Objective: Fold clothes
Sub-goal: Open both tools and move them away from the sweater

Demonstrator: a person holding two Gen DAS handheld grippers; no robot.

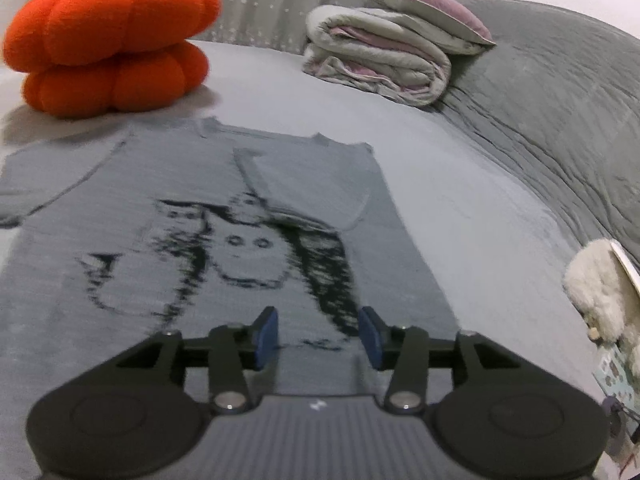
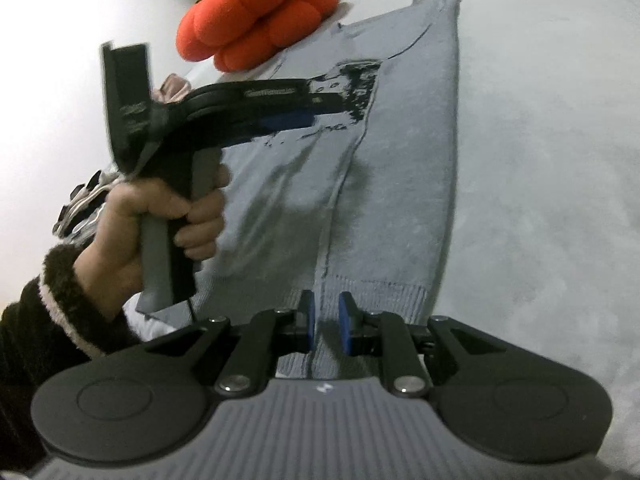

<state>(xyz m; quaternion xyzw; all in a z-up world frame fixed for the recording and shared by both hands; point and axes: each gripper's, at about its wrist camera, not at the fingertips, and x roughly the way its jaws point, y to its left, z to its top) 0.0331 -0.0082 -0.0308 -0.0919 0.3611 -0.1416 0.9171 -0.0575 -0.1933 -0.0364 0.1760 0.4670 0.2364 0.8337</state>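
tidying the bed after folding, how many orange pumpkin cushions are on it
2, stacked one on the other. The top cushion has a green stem and sits on the lower cushion, beyond the far left corner of the grey sweater. Others may lie out of view.

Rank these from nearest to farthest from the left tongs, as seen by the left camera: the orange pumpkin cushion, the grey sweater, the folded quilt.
1. Grey sweater, directly beneath the left tongs.
2. Orange pumpkin cushion, far left.
3. Folded quilt, far right.
The cushion and quilt are too close to call.
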